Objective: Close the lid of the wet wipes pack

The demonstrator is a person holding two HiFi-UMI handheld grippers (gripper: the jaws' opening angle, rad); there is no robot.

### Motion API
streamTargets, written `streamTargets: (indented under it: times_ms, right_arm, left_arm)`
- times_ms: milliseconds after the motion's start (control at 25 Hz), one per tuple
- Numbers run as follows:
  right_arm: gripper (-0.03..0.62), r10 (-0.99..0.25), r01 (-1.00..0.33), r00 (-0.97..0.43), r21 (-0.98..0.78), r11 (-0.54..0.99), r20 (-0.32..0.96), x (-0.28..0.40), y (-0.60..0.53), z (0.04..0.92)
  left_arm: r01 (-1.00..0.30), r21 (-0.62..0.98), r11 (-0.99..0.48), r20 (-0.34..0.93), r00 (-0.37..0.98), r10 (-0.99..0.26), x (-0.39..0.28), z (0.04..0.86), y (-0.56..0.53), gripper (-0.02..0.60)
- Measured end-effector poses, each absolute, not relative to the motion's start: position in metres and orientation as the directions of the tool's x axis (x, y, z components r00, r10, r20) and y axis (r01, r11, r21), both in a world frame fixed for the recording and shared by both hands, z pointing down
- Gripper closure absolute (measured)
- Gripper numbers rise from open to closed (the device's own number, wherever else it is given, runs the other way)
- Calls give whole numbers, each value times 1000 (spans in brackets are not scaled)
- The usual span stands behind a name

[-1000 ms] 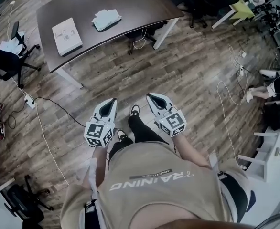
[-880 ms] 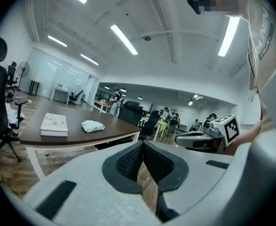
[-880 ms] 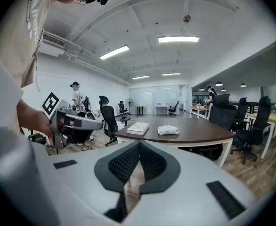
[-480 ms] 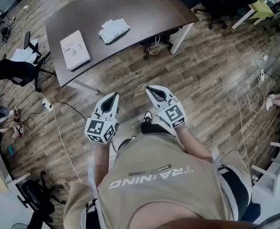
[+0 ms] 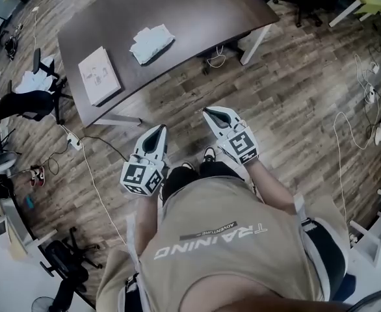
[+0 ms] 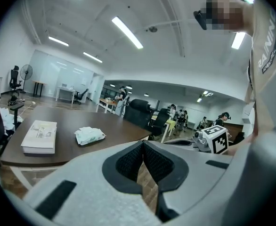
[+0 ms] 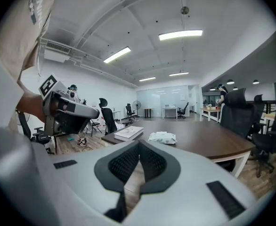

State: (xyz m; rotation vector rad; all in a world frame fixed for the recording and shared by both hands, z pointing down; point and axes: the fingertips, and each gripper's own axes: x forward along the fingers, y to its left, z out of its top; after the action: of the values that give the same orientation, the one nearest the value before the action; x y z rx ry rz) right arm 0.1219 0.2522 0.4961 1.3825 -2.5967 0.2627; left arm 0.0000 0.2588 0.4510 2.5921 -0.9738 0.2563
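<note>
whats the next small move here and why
Probably step closer to the table: the wet wipes pack lies on it, well ahead of the left gripper and right gripper, which are both shut, empty and over the floor.

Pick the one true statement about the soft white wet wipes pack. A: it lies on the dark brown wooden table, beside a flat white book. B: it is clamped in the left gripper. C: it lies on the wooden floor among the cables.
A: the wet wipes pack lies on the dark brown table beside the flat white book; the left gripper and the right gripper are shut and empty above the floor.
</note>
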Motion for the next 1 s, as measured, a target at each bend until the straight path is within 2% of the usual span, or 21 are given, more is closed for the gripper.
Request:
streamTargets:
  times_ms: [400,800,1000]
  right_arm:
    - [580,-760,-814,-572,-100,572,308,116,216,524]
    - [580,-777,-822,-543,-16,569,319,109,128,489]
    - [580,-798,-840,-517,-2,543,310,93,81,476]
  left_arm:
    - [-655,283,-700,292,754,-588,7,468,204,577]
    - [-611,280,-740,202,791,-577,-1,454,106,577]
    - [-602,294,-742,199,798,-568,-21,463,58,577]
